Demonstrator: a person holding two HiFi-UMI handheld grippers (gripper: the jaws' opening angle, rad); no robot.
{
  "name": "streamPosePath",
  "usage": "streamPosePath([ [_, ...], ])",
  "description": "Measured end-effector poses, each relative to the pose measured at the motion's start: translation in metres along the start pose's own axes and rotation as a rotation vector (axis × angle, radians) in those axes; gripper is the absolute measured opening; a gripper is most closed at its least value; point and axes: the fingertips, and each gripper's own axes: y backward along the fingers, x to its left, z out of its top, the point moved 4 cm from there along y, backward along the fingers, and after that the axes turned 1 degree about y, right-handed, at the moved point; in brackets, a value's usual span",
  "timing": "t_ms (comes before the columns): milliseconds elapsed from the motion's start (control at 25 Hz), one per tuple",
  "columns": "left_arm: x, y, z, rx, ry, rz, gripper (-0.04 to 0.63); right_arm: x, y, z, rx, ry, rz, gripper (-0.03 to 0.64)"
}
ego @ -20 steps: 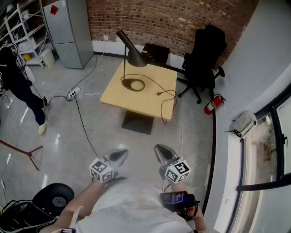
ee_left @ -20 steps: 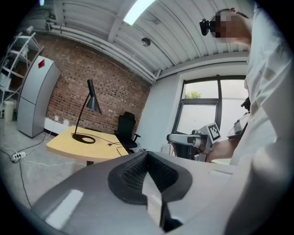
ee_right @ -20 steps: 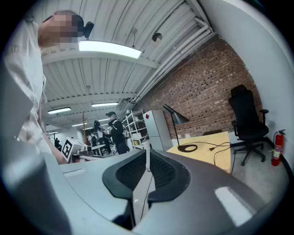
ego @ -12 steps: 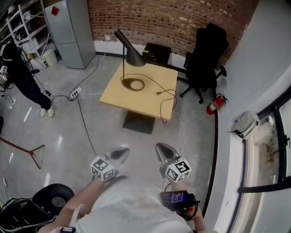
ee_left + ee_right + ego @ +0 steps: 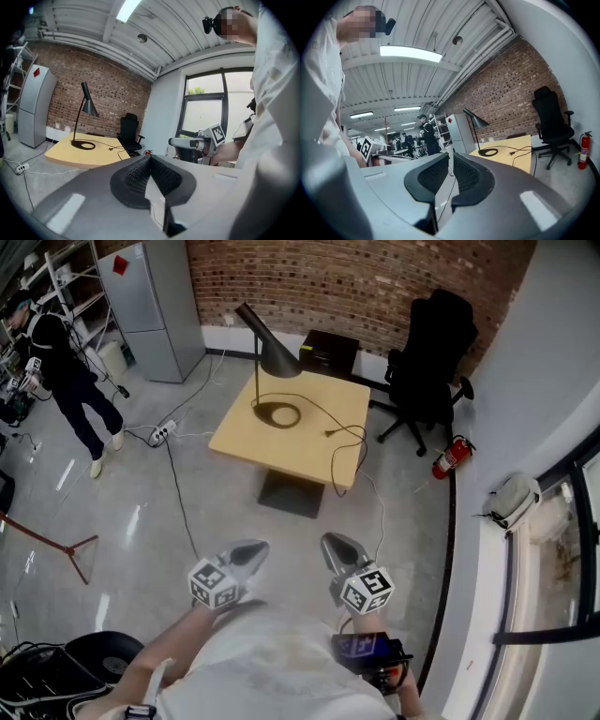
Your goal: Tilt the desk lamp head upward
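A black desk lamp (image 5: 278, 356) stands on the far side of a light wooden table (image 5: 281, 442), its cone head drooping forward over its ring base (image 5: 275, 414). It also shows far off in the left gripper view as the lamp (image 5: 87, 106) and in the right gripper view as the lamp (image 5: 476, 121). My left gripper (image 5: 248, 555) and right gripper (image 5: 335, 547) hover close to my body, well short of the table. In its own view the left gripper (image 5: 149, 162) is shut and empty. Only a thin slit shows between the jaws of the right gripper (image 5: 451, 167), with nothing in it.
The lamp's cord (image 5: 342, 442) trails over the table edge to the floor. A black office chair (image 5: 427, 362) and a red fire extinguisher (image 5: 451, 457) stand at the right. A power strip (image 5: 161, 434), a grey cabinet (image 5: 155, 306) and a walking person (image 5: 66, 362) are at the left.
The person at the left has walked toward the back of the room. Both grippers have kept their place and stayed shut.
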Motion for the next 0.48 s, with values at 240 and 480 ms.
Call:
streamPosePath([
  [240, -0.007, -0.006, -0.005, 0.007, 0.002, 0.014, 0.0, -0.007, 0.007, -0.005, 0.011, -0.009, 0.008, 0.046],
  [480, -0.013, -0.01, -0.007, 0.014, 0.0, 0.025, 0.0, -0.013, 0.013, -0.004, 0.014, -0.01, 0.008, 0.046],
])
